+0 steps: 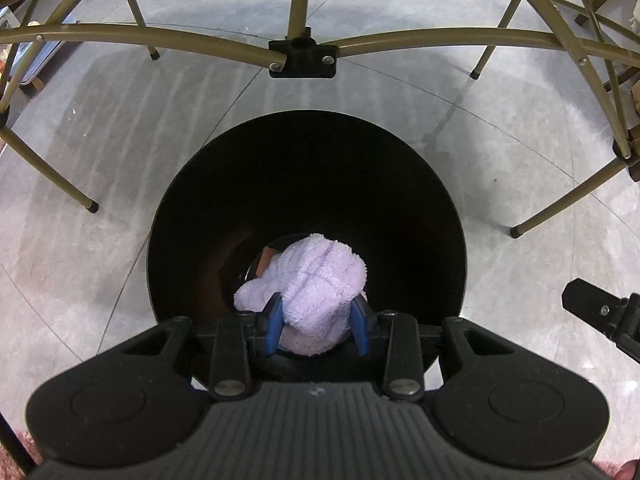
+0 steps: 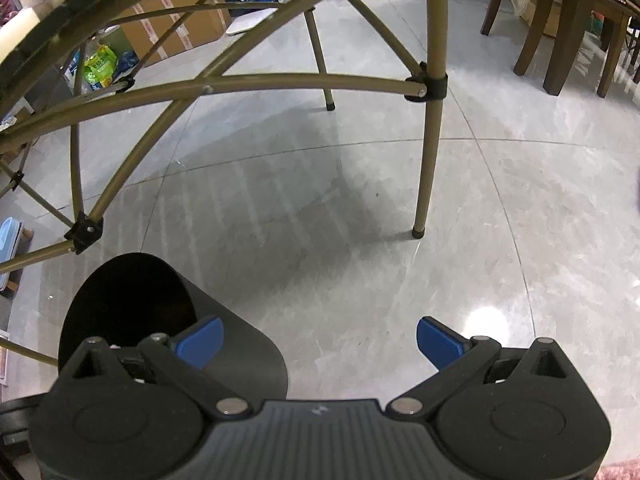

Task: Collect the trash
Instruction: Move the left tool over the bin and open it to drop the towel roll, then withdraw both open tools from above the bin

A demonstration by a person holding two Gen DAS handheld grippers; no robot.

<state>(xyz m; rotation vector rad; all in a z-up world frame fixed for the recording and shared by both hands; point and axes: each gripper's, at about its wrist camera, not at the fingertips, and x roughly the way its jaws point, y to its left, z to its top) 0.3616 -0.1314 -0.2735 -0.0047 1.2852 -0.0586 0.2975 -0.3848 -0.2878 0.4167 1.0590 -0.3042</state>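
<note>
A fluffy lilac cloth [image 1: 316, 284] hangs bunched between the blue pads of my left gripper [image 1: 318, 322], which is shut on it and points steeply down over the mouth of a round black trash bin [image 1: 360, 184]. Something orange-brown [image 1: 267, 261] shows deep inside the bin behind the cloth. In the right wrist view the same black bin [image 2: 240, 344] stands at the lower left, partly behind my left blue fingertip [image 2: 202, 338]. My right gripper [image 2: 320, 340] is open with nothing but floor between its fingers. Part of the right gripper [image 1: 604, 312] shows at the right edge of the left wrist view.
Gold-coloured folding table legs and struts [image 1: 304, 46] arch over the bin on a grey tiled floor [image 2: 320, 200]. One leg [image 2: 428, 152] stands to the right of the bin. Dark wooden chair legs [image 2: 560, 40], cardboard boxes [image 2: 176, 28] and bags [image 2: 100, 66] lie farther back.
</note>
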